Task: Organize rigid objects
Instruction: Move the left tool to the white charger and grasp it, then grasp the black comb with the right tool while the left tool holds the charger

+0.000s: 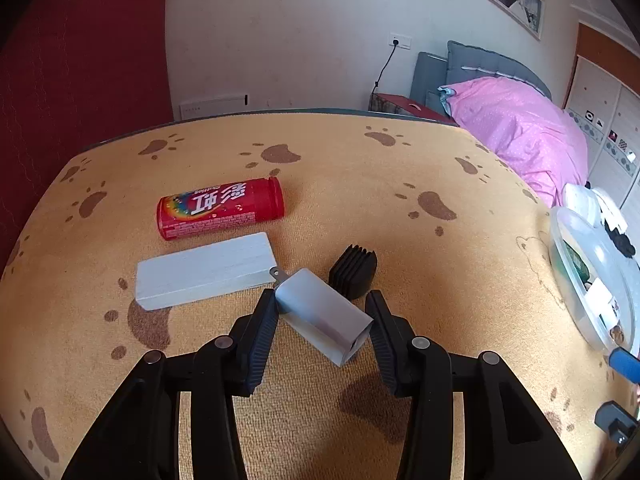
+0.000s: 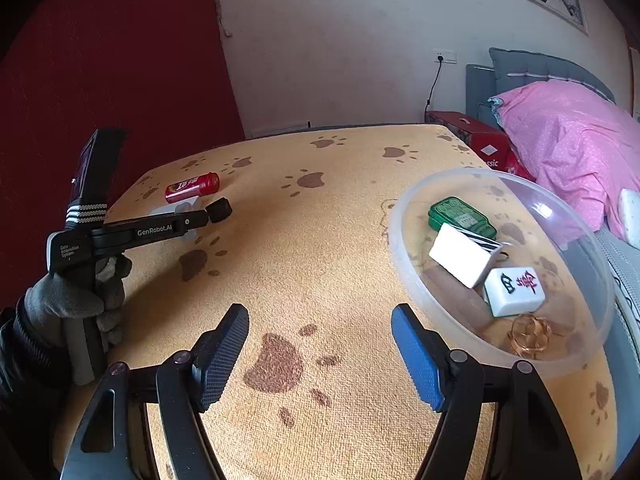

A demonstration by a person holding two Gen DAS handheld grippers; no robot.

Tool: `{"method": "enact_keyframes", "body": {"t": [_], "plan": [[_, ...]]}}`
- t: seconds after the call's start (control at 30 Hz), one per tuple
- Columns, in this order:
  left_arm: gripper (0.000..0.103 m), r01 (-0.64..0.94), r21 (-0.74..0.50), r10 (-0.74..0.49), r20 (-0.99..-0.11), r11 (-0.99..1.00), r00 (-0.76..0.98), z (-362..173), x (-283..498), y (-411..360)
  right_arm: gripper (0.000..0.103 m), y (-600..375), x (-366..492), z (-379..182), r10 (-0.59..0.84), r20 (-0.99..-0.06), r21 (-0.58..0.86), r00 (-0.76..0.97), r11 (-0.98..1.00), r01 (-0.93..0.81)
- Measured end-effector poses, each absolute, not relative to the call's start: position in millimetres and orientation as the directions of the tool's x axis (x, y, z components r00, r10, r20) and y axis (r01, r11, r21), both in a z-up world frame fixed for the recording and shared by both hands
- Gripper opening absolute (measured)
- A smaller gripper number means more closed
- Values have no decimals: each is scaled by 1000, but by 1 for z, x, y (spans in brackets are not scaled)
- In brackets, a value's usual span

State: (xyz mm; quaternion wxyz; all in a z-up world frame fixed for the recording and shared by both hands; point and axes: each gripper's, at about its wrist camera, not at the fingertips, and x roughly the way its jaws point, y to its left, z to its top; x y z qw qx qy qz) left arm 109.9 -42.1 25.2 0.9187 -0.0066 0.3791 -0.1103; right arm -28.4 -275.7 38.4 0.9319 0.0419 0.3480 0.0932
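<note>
Left claw tight on grey charger

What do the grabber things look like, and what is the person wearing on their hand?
The left gripper is black plastic with ribbed black pads, round rivets and white lettering along its side. The right gripper is black too, with one dark cross-hatched pad and one blue pad. The left hand wears a grey glove and a dark ribbed sleeve cuff.
</note>
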Motion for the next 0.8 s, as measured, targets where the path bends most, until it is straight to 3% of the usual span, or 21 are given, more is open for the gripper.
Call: {"method": "enact_keyframes", "body": {"t": [0.4,0.6,0.8], "plan": [[46,132,-99,-165,-636,986,754,42,72,-16,77,-223,47,35,293,-682,172,670,955,-241],[46,63,-129,-132,-647,990,751,35,75,1,64,-186,81,34,329,-696,141,638,934,-329],[46,16,-158,-116,-652,987,749,31,78,13,59,-162,106,27,337,-715,117,612,921,-371]]}}
